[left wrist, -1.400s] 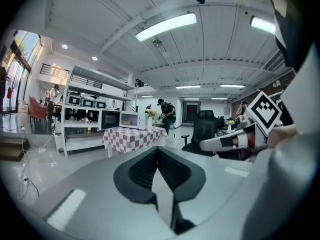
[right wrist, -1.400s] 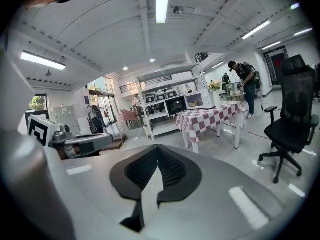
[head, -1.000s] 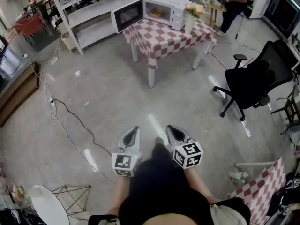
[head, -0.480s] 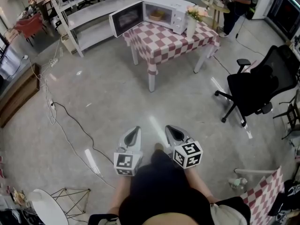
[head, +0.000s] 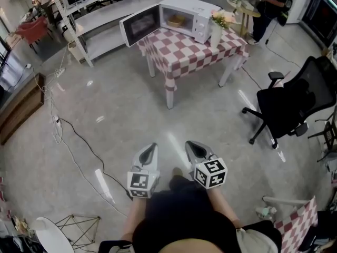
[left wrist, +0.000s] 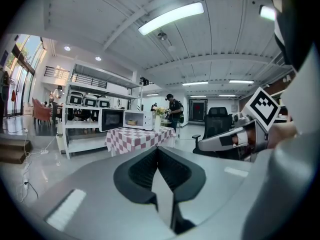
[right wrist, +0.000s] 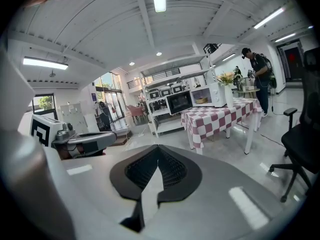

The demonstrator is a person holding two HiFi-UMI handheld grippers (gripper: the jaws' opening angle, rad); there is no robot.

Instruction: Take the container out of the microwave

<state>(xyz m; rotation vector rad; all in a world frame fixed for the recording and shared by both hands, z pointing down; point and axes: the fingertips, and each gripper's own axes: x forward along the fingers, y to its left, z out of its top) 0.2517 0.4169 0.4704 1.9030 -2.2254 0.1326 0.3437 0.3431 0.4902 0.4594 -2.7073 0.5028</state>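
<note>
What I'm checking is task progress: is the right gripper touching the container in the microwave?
Apart. Head view: the right gripper is close to the person, with wide floor between it and the container inside the microwave.

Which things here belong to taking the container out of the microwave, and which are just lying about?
Belong to the job:
microwave, its door open
container inside it
left gripper and right gripper, both shut and empty

Just lying about:
vase of flowers
office chair
cable on the floor
shelves
</note>
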